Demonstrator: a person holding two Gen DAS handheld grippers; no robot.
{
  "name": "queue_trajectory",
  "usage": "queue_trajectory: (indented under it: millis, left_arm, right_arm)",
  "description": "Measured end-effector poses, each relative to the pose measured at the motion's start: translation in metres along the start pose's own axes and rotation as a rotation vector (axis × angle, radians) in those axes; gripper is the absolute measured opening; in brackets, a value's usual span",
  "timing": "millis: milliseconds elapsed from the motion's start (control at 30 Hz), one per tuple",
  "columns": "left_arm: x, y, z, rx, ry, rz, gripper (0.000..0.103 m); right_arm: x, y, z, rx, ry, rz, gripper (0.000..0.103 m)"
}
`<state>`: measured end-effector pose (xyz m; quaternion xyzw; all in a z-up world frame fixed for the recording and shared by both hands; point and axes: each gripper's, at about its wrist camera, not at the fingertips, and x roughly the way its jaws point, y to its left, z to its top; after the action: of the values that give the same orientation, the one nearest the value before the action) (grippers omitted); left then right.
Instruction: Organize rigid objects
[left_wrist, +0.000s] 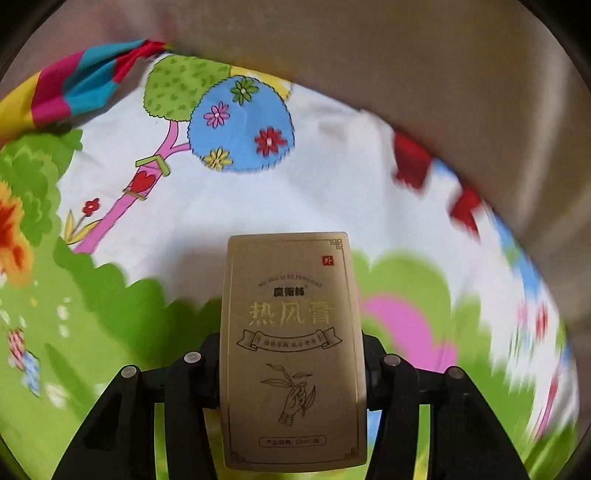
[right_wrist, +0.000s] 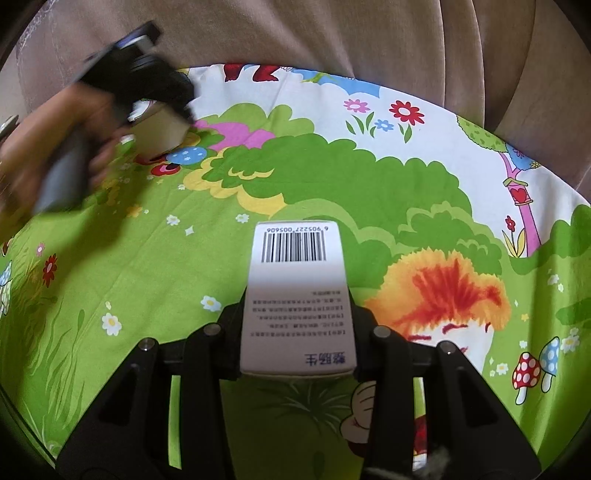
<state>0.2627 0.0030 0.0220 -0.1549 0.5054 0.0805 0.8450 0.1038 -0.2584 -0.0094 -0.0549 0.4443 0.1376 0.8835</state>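
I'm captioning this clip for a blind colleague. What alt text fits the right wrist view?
The right gripper grips a white box, barcode end pointing away, above a bright cartoon-print cloth. At upper left, blurred, a hand holds the left gripper with a tan box between its fingers. Beige fabric lies beyond.

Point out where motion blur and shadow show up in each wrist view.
Left wrist view: the gold box between the left tongs is sharp, while the cartoon cloth smears toward the right edge; the box throws a soft shadow to its left. Right wrist view: the white box and cloth are crisp, and only the person's hand at upper left is blurred.
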Motion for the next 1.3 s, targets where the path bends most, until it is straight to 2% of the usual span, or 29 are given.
queue_trajectory:
  millis: [167,300,333,433,567,633,700,800,867,1033,1133,1300]
  left_arm:
    - [-0.022,0.026,-0.024,0.180,0.015,-0.044,0.054]
    - [-0.024,0.015,-0.033,0.319,-0.004,0.043,0.057]
    - [-0.027,0.011,-0.038,0.328,-0.017,0.051,0.052]
    - [-0.040,0.009,-0.056,0.358,-0.038,0.024,0.052]
    - [-0.082,0.023,-0.135,0.461,-0.048,-0.052,0.052]
    - [-0.103,0.022,-0.169,0.484,-0.062,-0.068,0.052]
    - [-0.127,0.034,-0.205,0.482,-0.074,-0.073,0.052]
    - [-0.147,0.058,-0.237,0.442,-0.104,-0.064,0.053]
    - [-0.154,0.068,-0.250,0.423,-0.161,-0.049,0.053]
    - [-0.140,0.070,-0.235,0.418,-0.165,-0.042,0.055]
    - [-0.134,0.071,-0.232,0.420,-0.165,-0.040,0.055]
    - [-0.134,0.071,-0.232,0.421,-0.165,-0.041,0.055]
  right_arm:
    - [0.000,0.000,0.000,0.001,0.000,0.002,0.044]
    - [0.000,0.000,0.000,0.000,0.000,0.002,0.044]
    - [0.000,0.000,0.000,0.001,0.000,0.003,0.044]
    - [0.000,-0.001,0.000,0.004,0.000,0.004,0.044]
    - [0.000,-0.001,-0.001,0.006,-0.001,0.000,0.044]
    - [0.000,-0.001,-0.001,0.007,-0.001,0.000,0.044]
    - [0.000,-0.001,-0.002,0.011,-0.001,0.003,0.044]
    - [0.000,0.000,-0.002,0.013,0.000,0.004,0.044]
    - [0.000,-0.001,-0.002,0.014,0.000,0.004,0.044]
    - [0.000,0.000,-0.002,0.009,0.000,-0.002,0.044]
    - [-0.009,0.006,-0.010,0.050,0.005,-0.020,0.044]
    - [-0.063,0.064,-0.067,0.028,0.003,-0.030,0.043]
